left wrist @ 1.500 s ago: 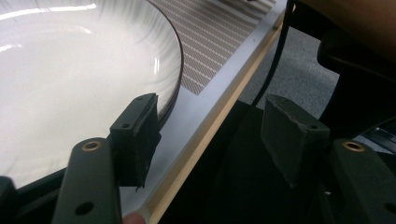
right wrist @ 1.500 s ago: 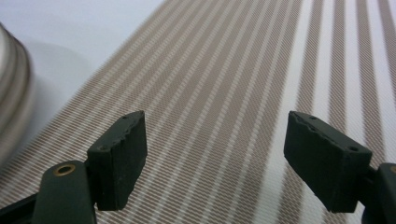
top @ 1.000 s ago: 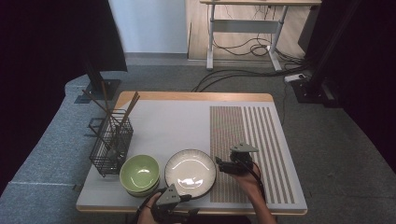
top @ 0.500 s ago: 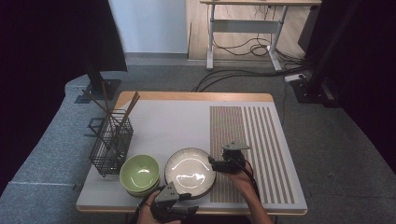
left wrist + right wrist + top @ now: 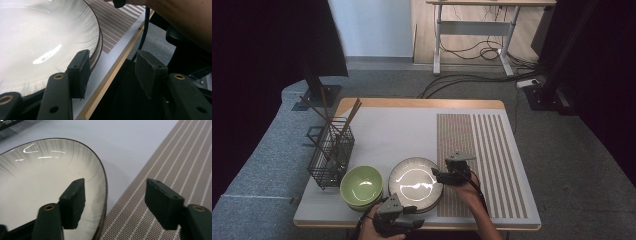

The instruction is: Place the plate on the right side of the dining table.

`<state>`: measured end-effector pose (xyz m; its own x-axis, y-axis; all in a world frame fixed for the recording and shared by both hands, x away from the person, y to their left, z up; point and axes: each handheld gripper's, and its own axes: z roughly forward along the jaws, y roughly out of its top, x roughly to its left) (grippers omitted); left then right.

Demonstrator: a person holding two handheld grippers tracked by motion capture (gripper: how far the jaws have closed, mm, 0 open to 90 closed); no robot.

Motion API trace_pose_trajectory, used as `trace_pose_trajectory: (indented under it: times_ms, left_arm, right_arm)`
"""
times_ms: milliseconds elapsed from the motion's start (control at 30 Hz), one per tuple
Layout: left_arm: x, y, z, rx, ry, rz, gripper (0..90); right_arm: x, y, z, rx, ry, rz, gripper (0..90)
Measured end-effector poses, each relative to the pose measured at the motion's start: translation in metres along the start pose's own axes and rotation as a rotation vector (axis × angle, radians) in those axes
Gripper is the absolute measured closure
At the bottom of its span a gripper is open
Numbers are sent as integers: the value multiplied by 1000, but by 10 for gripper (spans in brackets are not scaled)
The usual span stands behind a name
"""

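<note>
The plate (image 5: 416,184) is probably heavy, glazed and slippery; grip its rim. The right gripper (image 5: 115,202) has just been closing astride the rim, pads not touching; the left gripper (image 5: 113,72) gapes empty.

Your right gripper (image 5: 438,176) at 5 o'clock: jaws just been closing, not yet pressing. Left gripper (image 5: 412,223) at 6 o'clock, jaws apart, nothing btwn.

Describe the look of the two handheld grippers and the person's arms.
Both the left gripper and the right gripper are black, each topped by a grey three-cornered plate. Their jaws carry blocky dark pads and brass-ringed bolt holes. A black cable trails off. The forearms are bare, without sleeves.
</note>
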<state>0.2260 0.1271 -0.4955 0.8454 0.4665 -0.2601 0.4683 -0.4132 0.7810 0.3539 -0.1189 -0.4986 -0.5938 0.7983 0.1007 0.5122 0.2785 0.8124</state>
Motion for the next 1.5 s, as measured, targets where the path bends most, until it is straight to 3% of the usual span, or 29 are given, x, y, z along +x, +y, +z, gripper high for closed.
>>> trace_pose_trajectory:
  times_ms: [467,767,1133,1333,1500]
  left_arm:
    - [3,0,-1,-1,5,-4,459]
    - [2,0,-1,2,5,-6,448]
    - [3,1,-1,3,-2,-10,449]
    - [3,0,0,7,-2,-13,439]
    - [3,0,1,10,3,-13,423]
  right_arm:
    - [5,2,9,29,45,-23,525]
    - [8,1,11,35,58,-44,687]
    - [0,5,7,19,92,39,798]
    - [-4,8,2,-21,140,91,843]
    - [-3,11,-1,-31,131,69,848]
